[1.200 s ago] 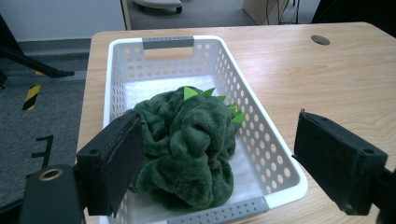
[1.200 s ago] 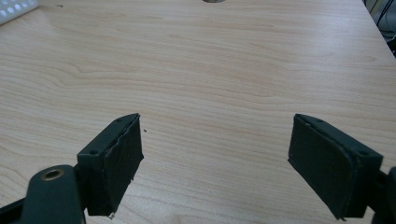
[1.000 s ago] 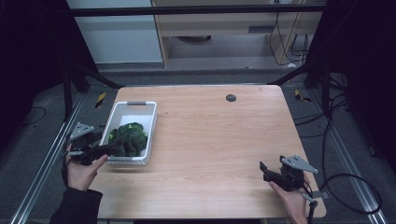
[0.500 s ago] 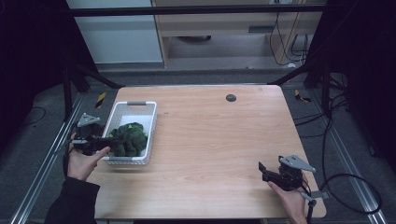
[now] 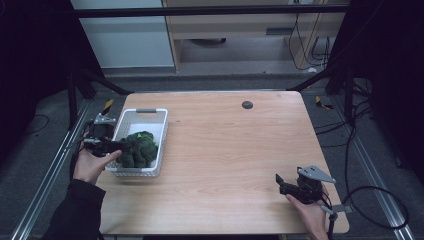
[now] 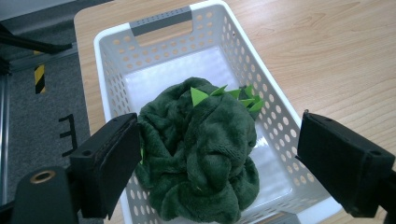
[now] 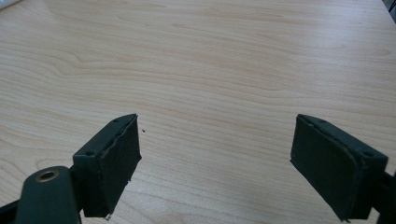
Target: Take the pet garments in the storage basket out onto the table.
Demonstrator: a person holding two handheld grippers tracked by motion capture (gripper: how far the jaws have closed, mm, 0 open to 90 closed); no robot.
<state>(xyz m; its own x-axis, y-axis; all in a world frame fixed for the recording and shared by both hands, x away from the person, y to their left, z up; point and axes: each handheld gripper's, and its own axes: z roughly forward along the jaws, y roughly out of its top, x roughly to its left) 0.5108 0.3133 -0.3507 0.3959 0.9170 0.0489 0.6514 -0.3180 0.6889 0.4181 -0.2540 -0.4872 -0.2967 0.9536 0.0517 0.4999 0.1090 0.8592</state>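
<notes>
Hovering left tongs (image 6: 219,163) released, jaws wide astride green plush toy (image 6: 201,158) in white basket (image 6: 275,100); toy looks soft, light, squashy — pinch bulky middle; right tongs (image 7: 215,168) released over bare bench (image 7: 233,60)

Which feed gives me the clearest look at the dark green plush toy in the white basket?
The left gripper view: the dark green plush toy sits close up between the open left tool jaws, its light green spikes plain, inside the white perforated plastic basket. The high view shows it small and dark. The right gripper view looks at bare wooden tabletop.
</notes>
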